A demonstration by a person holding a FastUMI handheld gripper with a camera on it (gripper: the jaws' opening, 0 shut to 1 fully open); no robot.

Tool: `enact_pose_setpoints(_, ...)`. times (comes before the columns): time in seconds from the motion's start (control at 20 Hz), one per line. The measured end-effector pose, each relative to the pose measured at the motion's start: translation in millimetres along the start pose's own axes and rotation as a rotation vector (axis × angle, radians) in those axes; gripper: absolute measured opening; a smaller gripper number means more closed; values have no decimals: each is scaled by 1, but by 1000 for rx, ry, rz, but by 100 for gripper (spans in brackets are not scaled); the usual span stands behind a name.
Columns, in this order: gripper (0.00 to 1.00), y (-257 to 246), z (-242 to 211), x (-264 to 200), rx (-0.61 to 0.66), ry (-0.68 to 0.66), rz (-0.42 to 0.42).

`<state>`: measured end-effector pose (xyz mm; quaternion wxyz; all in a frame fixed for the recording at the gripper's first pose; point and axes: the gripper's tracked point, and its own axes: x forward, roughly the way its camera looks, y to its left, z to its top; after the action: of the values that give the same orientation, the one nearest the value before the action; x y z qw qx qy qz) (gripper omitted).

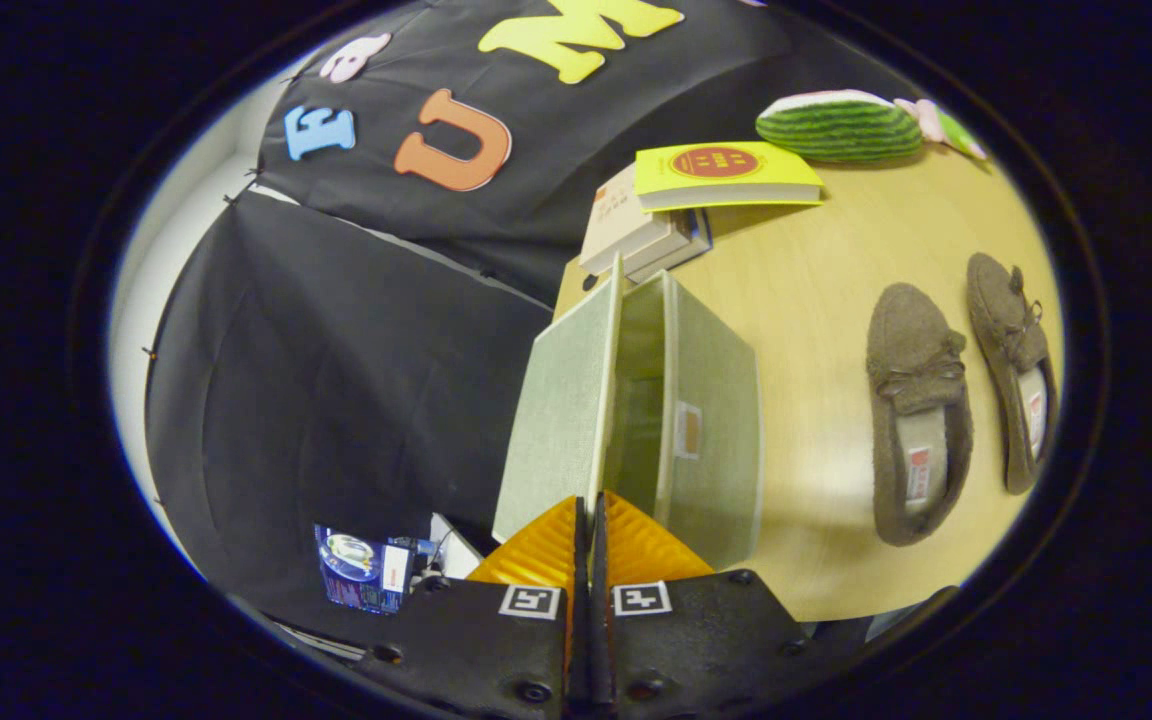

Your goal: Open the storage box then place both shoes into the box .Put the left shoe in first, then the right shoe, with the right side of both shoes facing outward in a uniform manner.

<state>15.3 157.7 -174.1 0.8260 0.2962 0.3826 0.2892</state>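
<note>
The grey-green fabric storage box (pixel 721 440) stands on the wooden table (pixel 816 290) just ahead of my fingers, its mouth partly open. Its lid (pixel 556 420) is swung away from the box, and the lid's thin edge runs straight down into my gripper (pixel 591 515), which is shut on it. Two brown fuzzy shoes lie side by side on the table beyond the box: the nearer shoe (pixel 916 420) and the farther shoe (pixel 1016 370), both with their soles down and openings showing.
A stack of books with a yellow book (pixel 726 175) on top sits behind the box. A watermelon-patterned toy (pixel 841 125) lies past it. A small blue packet (pixel 366 570) rests off the table's edge, beside my fingers.
</note>
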Motion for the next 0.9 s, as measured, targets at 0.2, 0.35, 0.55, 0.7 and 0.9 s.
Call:
enact_pose_setpoints(0.2,6,66,11,-7,-53,-40,91)
enact_pose_setpoints(0.35,6,108,10,2,-106,-47,128)
enact_pose_setpoints(0.55,6,161,-3,29,-191,-34,174)
enact_pose_setpoints(0.7,14,193,-12,48,-310,-31,195)
enact_pose_setpoints(0.9,48,216,-20,56,-350,-36,218)
